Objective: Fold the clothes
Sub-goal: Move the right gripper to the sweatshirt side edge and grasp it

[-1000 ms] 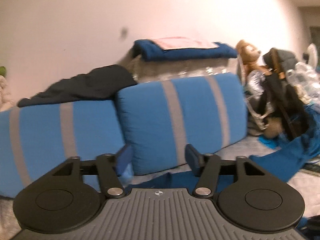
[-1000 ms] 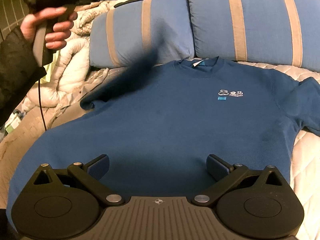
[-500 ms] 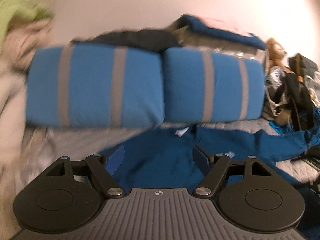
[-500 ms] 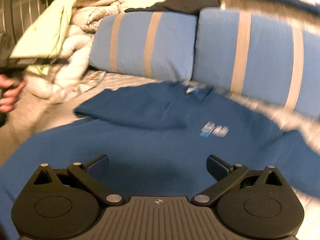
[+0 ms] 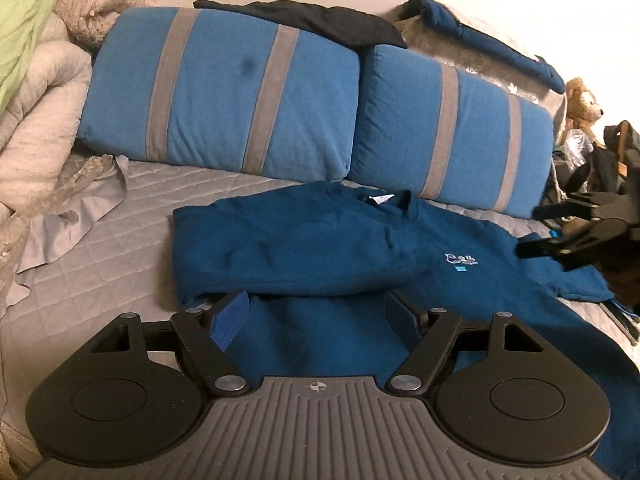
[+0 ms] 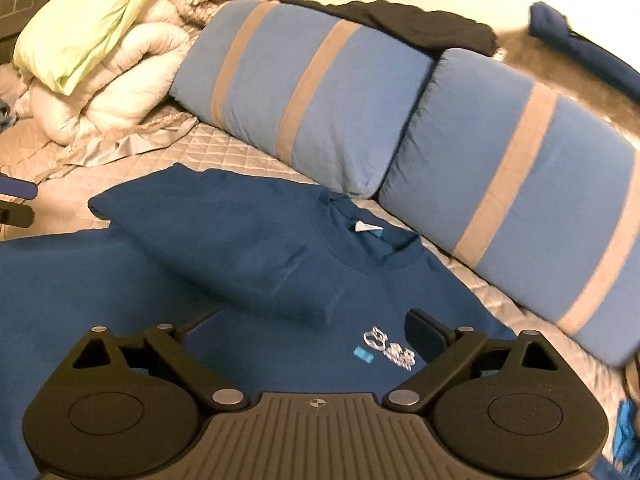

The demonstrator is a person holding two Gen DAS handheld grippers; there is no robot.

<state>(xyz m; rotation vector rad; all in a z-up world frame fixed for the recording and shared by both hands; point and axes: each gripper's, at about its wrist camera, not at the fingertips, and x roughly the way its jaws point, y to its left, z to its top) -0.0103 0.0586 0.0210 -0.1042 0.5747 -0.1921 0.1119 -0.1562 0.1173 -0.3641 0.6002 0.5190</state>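
A dark blue T-shirt (image 5: 320, 248) (image 6: 240, 248) lies face up on the quilted bed, collar toward the pillows. Its left sleeve and side are folded inward over the chest. A small white logo (image 5: 460, 259) (image 6: 388, 346) shows on the uncovered half. My left gripper (image 5: 316, 312) hovers open over the shirt just below the folded flap, holding nothing. Over the logo side my right gripper (image 6: 310, 324) is also open and empty. It shows at the right edge of the left wrist view as the right gripper (image 5: 528, 230).
Two blue pillows with grey stripes (image 5: 224, 92) (image 6: 500, 168) line the far side, with a black garment (image 5: 312, 24) draped on top. A bunched white duvet (image 6: 100, 80) and a green pillow (image 6: 80, 20) sit at left. A teddy bear (image 5: 584, 100) and dark bags (image 5: 608, 148) crowd the right.
The left gripper came down from high up to just above the shirt, and its view tipped down from the wall. The shirt's left sleeve, flat before, now lies folded over the chest. The right gripper shifted right.
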